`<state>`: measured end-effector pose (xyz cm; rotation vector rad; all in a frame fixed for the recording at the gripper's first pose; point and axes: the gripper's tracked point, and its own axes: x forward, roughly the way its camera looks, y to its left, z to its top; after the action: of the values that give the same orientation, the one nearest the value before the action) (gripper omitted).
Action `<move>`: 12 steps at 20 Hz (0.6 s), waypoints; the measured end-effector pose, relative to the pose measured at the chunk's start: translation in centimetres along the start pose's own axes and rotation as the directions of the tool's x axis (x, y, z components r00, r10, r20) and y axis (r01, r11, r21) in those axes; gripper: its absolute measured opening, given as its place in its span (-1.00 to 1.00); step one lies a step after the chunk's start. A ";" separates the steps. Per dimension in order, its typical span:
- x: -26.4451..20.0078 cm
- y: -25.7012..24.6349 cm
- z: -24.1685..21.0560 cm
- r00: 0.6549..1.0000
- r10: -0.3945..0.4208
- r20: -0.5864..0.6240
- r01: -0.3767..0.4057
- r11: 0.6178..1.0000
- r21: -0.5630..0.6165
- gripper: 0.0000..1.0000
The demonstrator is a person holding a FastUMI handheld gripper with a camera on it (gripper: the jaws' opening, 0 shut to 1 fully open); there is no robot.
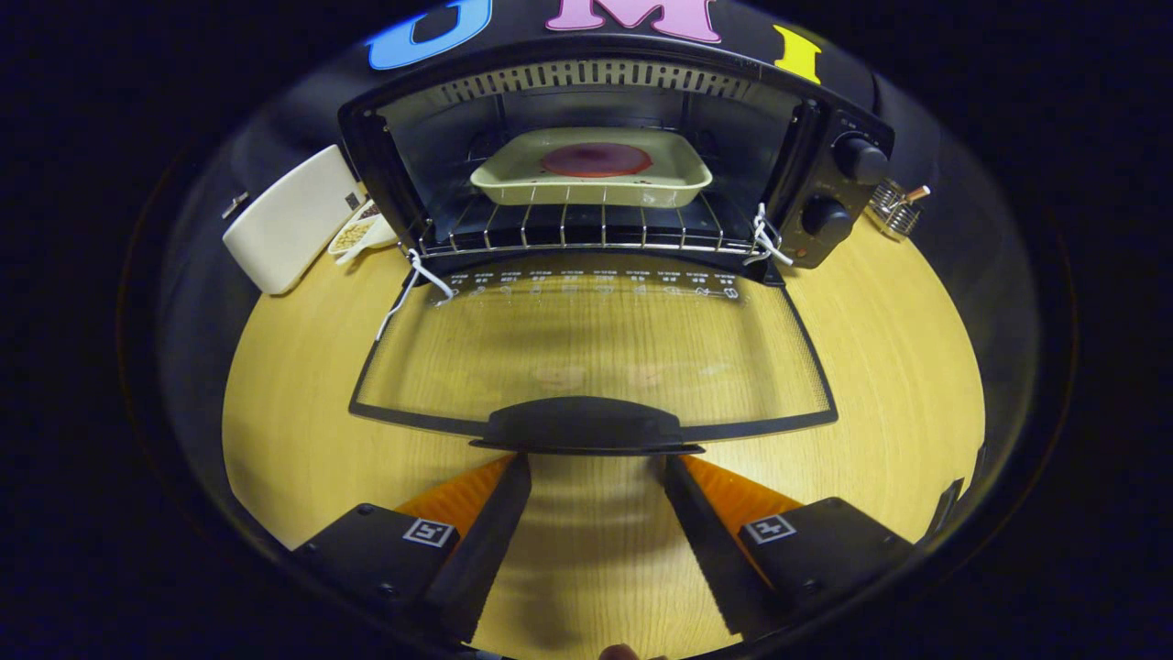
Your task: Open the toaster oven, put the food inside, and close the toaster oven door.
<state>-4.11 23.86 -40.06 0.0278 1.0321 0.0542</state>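
Jaws (596,467) apart, empty, tips just short of the door handle (586,426) on the lowered glass door (596,353). Beyond them, baking dish (592,169) with food sits on the toaster oven (605,165) rack. Judged: opening and loading done; closing remains.

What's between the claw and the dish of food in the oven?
In the gripper view, the open glass door with its black handle lies flat between the open claw and the dish.

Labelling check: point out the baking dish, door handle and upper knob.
baking dish (513,186): gripper view, front-left rim.
door handle (586,426): gripper view, middle of the black grip, just ahead of the open fingers.
upper knob (860,159): gripper view, knob face.
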 end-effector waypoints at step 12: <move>-4.5 0.0 2.0 0.985 0.018 0.169 -0.019 1.000 0.004 0.94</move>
<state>-4.68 23.65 -35.12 0.0466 0.8620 0.0651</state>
